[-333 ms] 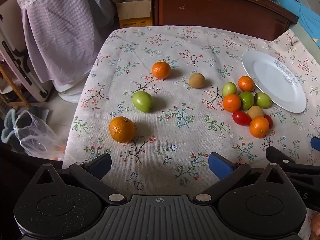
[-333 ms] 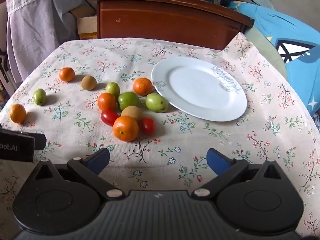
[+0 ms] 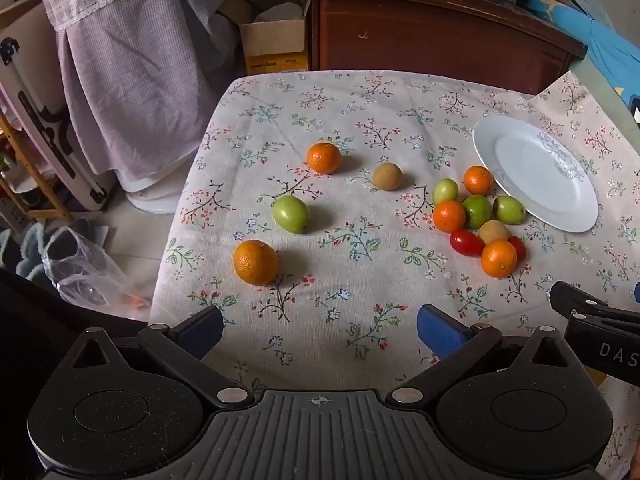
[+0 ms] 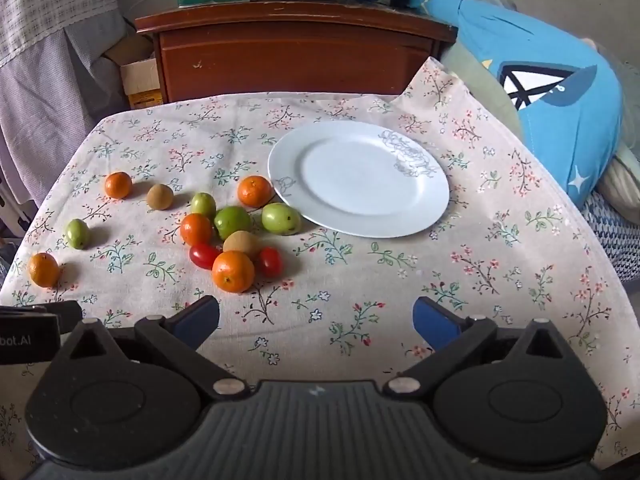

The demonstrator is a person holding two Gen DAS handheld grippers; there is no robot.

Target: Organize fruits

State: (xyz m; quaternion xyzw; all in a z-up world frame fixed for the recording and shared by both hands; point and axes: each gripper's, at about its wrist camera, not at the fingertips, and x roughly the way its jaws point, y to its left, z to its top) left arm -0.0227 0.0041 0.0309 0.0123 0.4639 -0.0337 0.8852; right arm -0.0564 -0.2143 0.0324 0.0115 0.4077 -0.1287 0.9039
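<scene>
With both the left gripper [image 3: 320, 330] and right gripper [image 4: 316, 320] spread wide and empty, lower one squarely over the orange [image 3: 255, 262] nearest the tablecloth's [image 3: 360, 120] left edge before closing.

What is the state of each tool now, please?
Left tool: open, holding nothing, above the tablecloth.
Right tool: open, holding nothing.
</scene>
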